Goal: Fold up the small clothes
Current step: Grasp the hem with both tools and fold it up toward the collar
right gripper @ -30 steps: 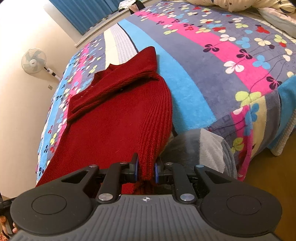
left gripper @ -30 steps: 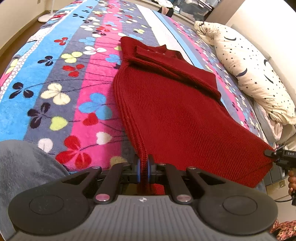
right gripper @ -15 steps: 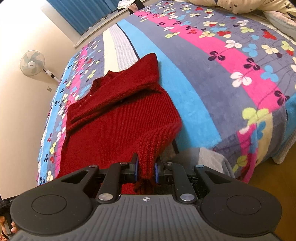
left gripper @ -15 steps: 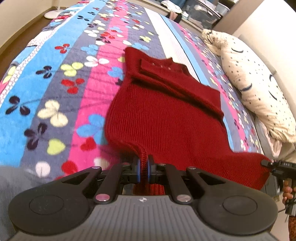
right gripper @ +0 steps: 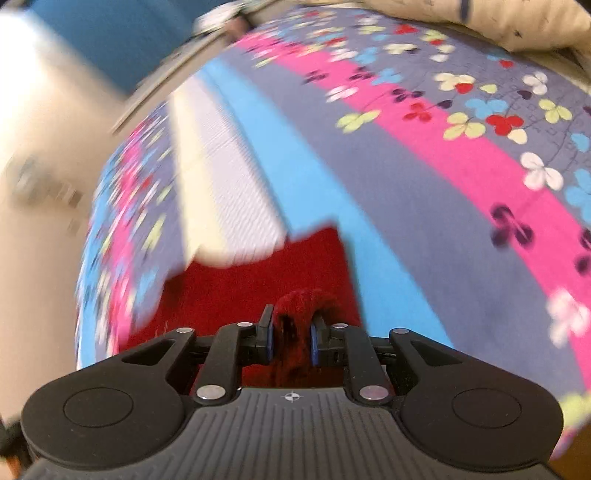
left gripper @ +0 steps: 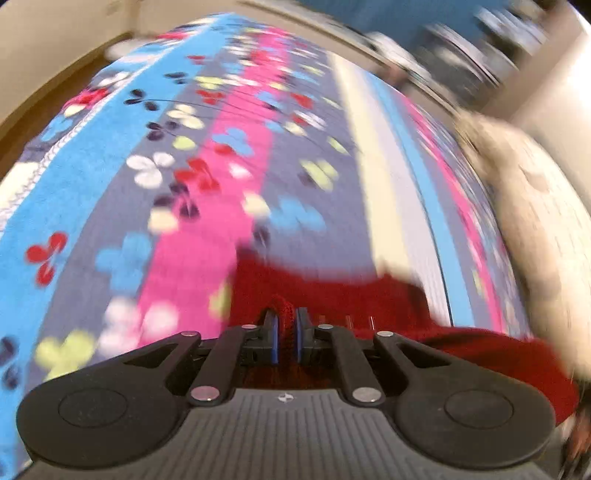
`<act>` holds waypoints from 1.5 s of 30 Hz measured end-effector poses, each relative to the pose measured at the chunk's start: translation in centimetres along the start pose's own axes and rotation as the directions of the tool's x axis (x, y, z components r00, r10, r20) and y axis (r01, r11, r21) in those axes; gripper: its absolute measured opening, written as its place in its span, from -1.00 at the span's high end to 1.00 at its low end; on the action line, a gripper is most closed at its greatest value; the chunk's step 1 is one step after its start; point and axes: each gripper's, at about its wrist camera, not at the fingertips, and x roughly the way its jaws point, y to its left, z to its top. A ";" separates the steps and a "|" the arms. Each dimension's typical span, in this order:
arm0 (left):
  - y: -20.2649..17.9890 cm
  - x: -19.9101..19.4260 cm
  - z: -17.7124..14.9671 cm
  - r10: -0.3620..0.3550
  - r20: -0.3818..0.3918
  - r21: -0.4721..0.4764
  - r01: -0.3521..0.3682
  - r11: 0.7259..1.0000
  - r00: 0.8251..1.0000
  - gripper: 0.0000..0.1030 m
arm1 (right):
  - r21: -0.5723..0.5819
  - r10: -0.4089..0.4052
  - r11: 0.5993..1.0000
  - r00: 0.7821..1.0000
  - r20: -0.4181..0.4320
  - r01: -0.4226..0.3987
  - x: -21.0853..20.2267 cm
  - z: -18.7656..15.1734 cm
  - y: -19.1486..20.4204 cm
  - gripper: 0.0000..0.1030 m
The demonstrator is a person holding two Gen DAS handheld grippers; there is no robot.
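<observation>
A small red knit sweater [left gripper: 332,295] lies on the flowered blanket, only its near part showing in both blurred views. My left gripper [left gripper: 286,332] is shut on a ribbed hem corner of the sweater. My right gripper [right gripper: 290,334] is shut on the other bunched hem corner of the sweater [right gripper: 258,288]. Both grippers are over the sweater's far part, with the hem carried above the body. The rest of the sweater is hidden below the grippers.
The striped flowered blanket [left gripper: 184,177] covers the bed. A cream pillow [left gripper: 535,221] lies at the right in the left wrist view and at the top [right gripper: 480,18] in the right wrist view. Wooden floor [left gripper: 44,96] borders the bed's left edge.
Both grippers have swept forward fast over the sweater, carrying the hem toward the collar end. Most of the sweater has dropped out of view and the frames are blurred.
</observation>
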 end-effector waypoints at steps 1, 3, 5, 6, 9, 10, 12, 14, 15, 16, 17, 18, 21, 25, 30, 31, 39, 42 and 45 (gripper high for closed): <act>0.0 1.6 1.6 0.008 -0.014 -0.031 -0.009 0.999 1.000 0.43 | 0.021 -0.014 1.000 1.000 0.028 0.013 1.5 1.0 -0.1 0.28; 0.2 3.4 3.7 0.067 -0.017 -0.080 -0.068 0.994 0.998 -0.75 | 0.043 -0.068 0.997 0.994 0.083 0.065 3.1 1.6 -0.6 -0.23; 0.5 3.3 4.3 0.096 0.051 -0.058 -0.093 0.994 0.994 -0.99 | 0.009 -0.046 0.999 0.995 0.085 0.045 3.7 0.6 -1.2 -0.28; 0.8 3.3 4.3 0.099 0.075 -0.028 -0.098 0.995 0.992 -0.99 | -0.011 -0.021 1.000 0.997 0.079 0.021 3.9 -0.1 -1.7 -0.31; 1.9 3.9 3.6 0.131 0.068 0.032 -0.134 0.990 0.989 -0.99 | -0.083 -0.022 0.996 0.994 0.105 0.031 3.9 -2.3 -2.4 -0.32; 2.1 4.0 3.1 0.136 0.071 0.053 -0.140 0.989 0.988 -0.99 | -0.114 -0.028 0.993 0.992 0.126 0.042 4.0 -2.9 -2.4 -0.32; 1.6 4.1 1.7 0.139 0.080 0.124 -0.149 0.981 0.987 -0.99 | -0.161 -0.040 0.985 0.988 0.150 0.064 4.6 -3.5 -2.2 -0.32; 0.0 4.2 0.4 0.150 0.090 0.231 -0.167 0.958 0.985 -0.99 | -0.173 -0.044 0.982 0.987 0.154 0.071 5.4 -3.7 -2.1 -0.32; -0.6 4.1 -0.4 0.148 0.092 0.278 -0.168 0.946 0.985 -0.99 | -0.176 -0.044 0.982 0.988 0.147 0.070 5.9 -3.7 -1.9 -0.32; -1.5 4.3 -0.8 0.145 0.091 0.325 -0.167 0.931 0.985 -0.99 | -0.175 -0.044 0.982 0.989 0.145 0.069 6.3 -3.7 -1.8 -0.32; -2.4 4.6 -1.3 0.143 0.089 0.365 -0.166 0.916 0.986 -0.99 | -0.176 -0.041 0.982 0.988 0.148 0.067 6.4 -3.8 -1.6 -0.32; -3.2 5.2 -1.7 0.146 0.089 0.397 -0.170 0.902 0.985 -0.99 | -0.182 -0.044 0.981 0.988 0.150 0.071 6.7 -3.9 -1.4 -0.32; -5.2 7.3 -2.8 0.159 0.089 0.492 -0.182 0.851 0.983 -0.99 | -0.202 -0.055 0.976 0.987 0.148 0.085 7.8 -4.2 -0.9 -0.32; -5.5 11.4 -2.7 0.200 0.009 0.510 -0.177 0.842 0.980 -0.03 | -0.229 -0.081 0.967 0.989 0.127 0.108 9.5 -4.6 -0.5 -0.32; -4.8 10.9 -1.3 0.172 -0.004 0.442 -0.153 0.884 0.985 0.77 | -0.317 -0.108 0.933 0.974 0.198 0.168 9.2 -5.1 0.5 0.87; -4.7 9.5 -0.9 0.138 0.020 0.427 -0.133 0.894 0.990 0.77 | -0.308 -0.087 0.940 0.974 0.210 0.150 8.5 -4.9 0.3 0.87; 0.2 8.7 1.7 0.134 0.035 0.304 -0.139 0.943 0.990 0.75 | -0.229 -0.061 0.966 0.963 0.263 0.123 6.8 -4.3 -1.6 0.90; 0.2 11.7 0.6 0.197 0.012 0.309 -0.191 0.932 0.980 0.10 | -0.222 -0.126 0.959 0.966 0.226 0.177 10.0 -4.8 -2.0 0.88; 0.9 11.2 -0.2 0.255 0.048 0.275 -0.258 0.926 0.966 -0.84 | -0.209 -0.120 0.963 0.966 0.228 0.168 10.2 -5.1 -1.8 0.69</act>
